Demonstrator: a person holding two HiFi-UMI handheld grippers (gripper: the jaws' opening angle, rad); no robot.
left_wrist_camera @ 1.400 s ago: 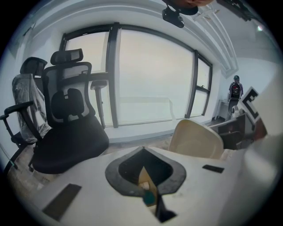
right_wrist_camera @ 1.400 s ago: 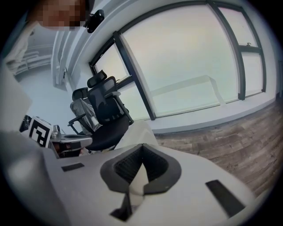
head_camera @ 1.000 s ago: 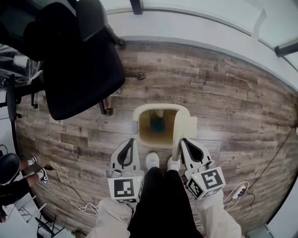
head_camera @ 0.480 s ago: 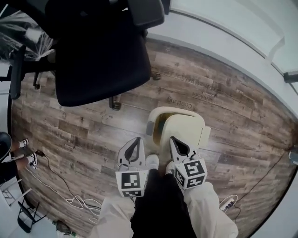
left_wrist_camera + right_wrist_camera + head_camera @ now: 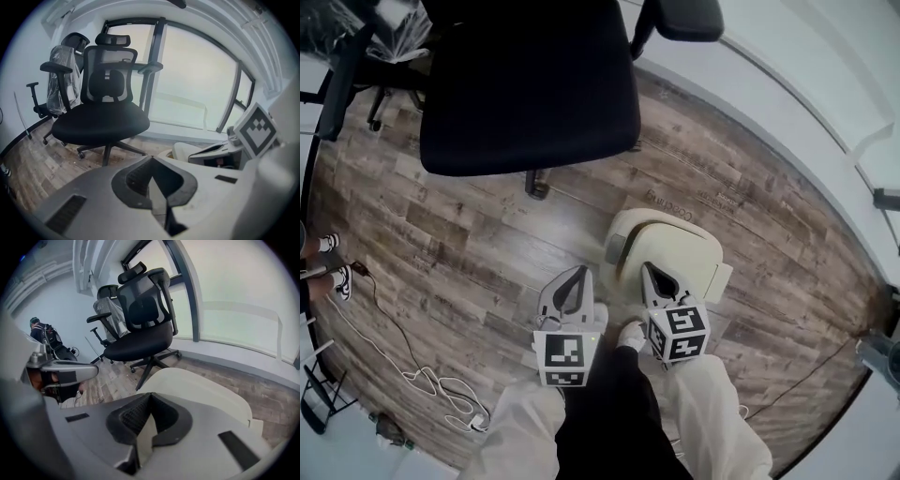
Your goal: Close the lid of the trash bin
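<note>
Where the two tongs come to their tips, each pair is pressed together with nothing between. The left tongs (image 5: pixel 151 161) point past the left side of the one trash bin (image 5: pixel 670 246). The right tongs (image 5: pixel 150 395) point onto its cream lid (image 5: pixel 201 390). The bin stands just ahead of the right pair and a little right of the left pair. Whether the right tips touch the lid cannot be told.

The lid lies low over the bin, but whether it is fully shut is hard to make out, and whatever the bin holds is hidden beneath it. Just behind the tongs are two white shoes (image 5: pixel 602 319), partly covered by the tongs' own bodies.

Farther ahead stand two black office chairs. One (image 5: pixel 534 84) is close, beyond the left tongs, with its back cut off by the frame in the head view. A second (image 5: pixel 63 84) stands behind it, wrapped in clear plastic. Well out to the left, one loose cable (image 5: pixel 403 366) trails. A person's feet (image 5: pixel 328 246) are cut by the picture's edge there.
</note>
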